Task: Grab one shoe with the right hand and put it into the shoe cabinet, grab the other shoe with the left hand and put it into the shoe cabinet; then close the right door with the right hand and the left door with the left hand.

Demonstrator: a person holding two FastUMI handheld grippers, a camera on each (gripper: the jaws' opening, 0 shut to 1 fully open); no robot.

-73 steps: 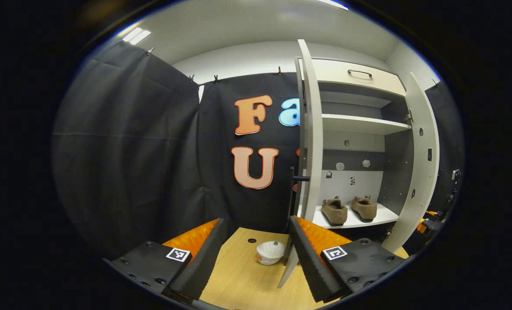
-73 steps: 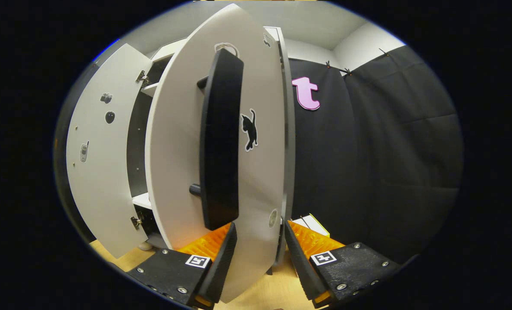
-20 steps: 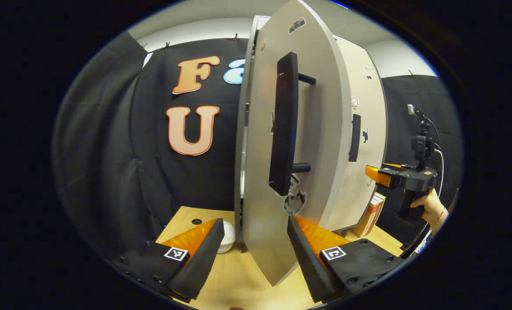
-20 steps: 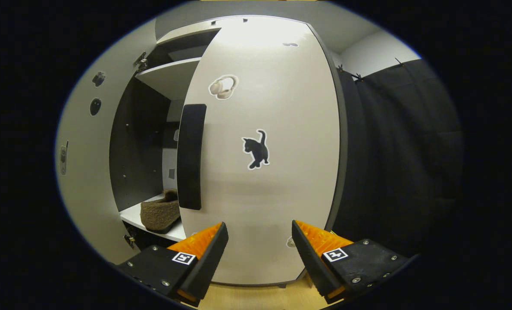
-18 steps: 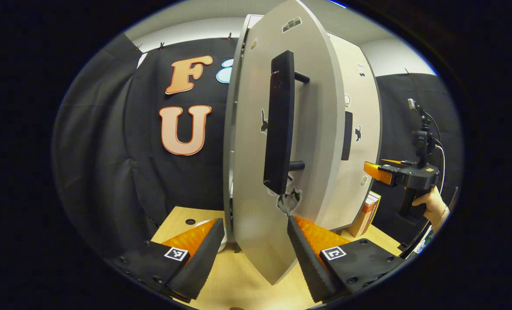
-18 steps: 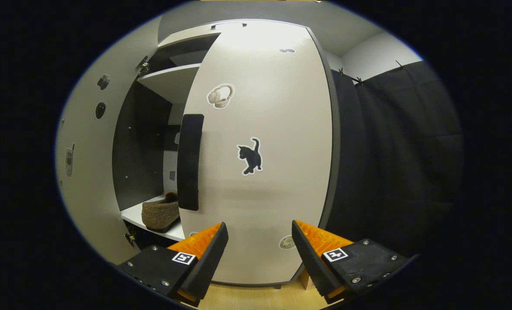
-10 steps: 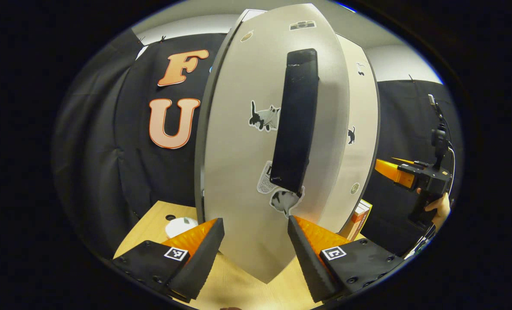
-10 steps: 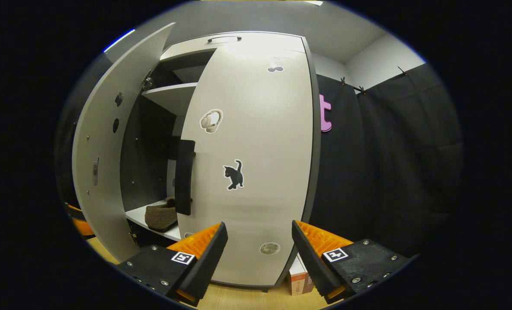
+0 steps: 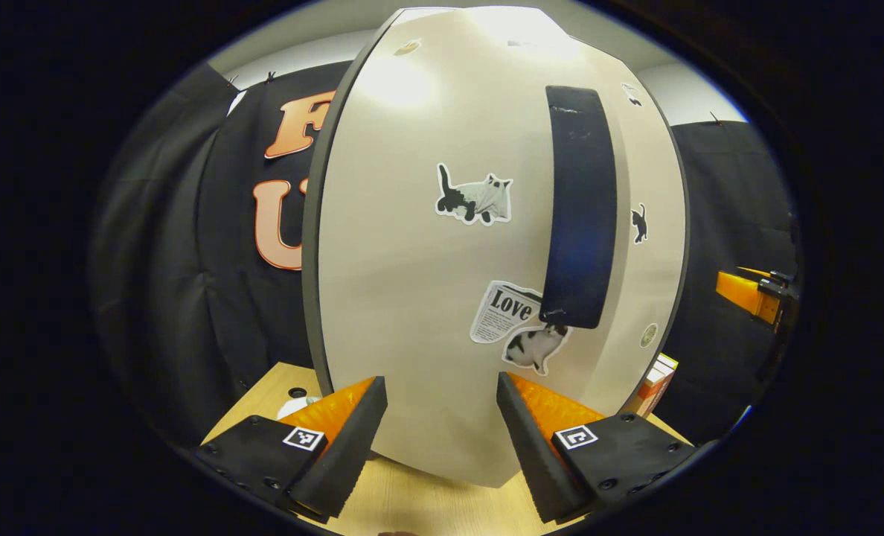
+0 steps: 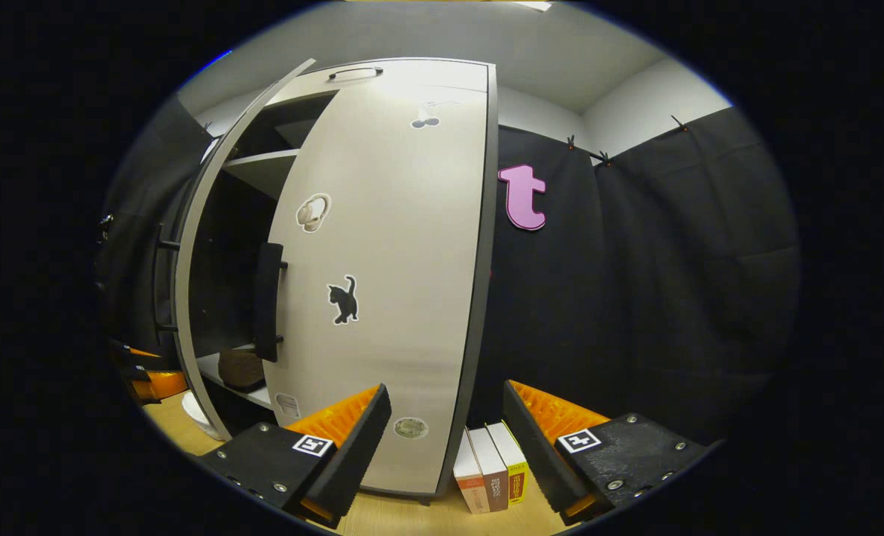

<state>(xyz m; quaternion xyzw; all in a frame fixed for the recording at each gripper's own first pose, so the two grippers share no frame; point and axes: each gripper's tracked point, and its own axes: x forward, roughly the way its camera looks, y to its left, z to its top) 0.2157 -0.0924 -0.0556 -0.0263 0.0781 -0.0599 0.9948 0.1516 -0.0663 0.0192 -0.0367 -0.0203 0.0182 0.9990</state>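
A: Which way does the left door (image 9: 427, 246) lie from the left hand-held gripper (image 9: 442, 424)?

B: Straight ahead and very close, its tall face across the fingers, which stand apart, holding nothing. Whether they touch it I cannot tell. Its handle (image 9: 580, 208) runs upright, up and to the right.

A: Is it shut?

B: Not yet, I judge. In the right gripper view a gap shows beside the right door (image 10: 390, 283), a shoe (image 10: 239, 368) on the shelf inside. The right hand-held gripper (image 10: 446, 432), fingers also apart, sits well back; the left hand is nearer.
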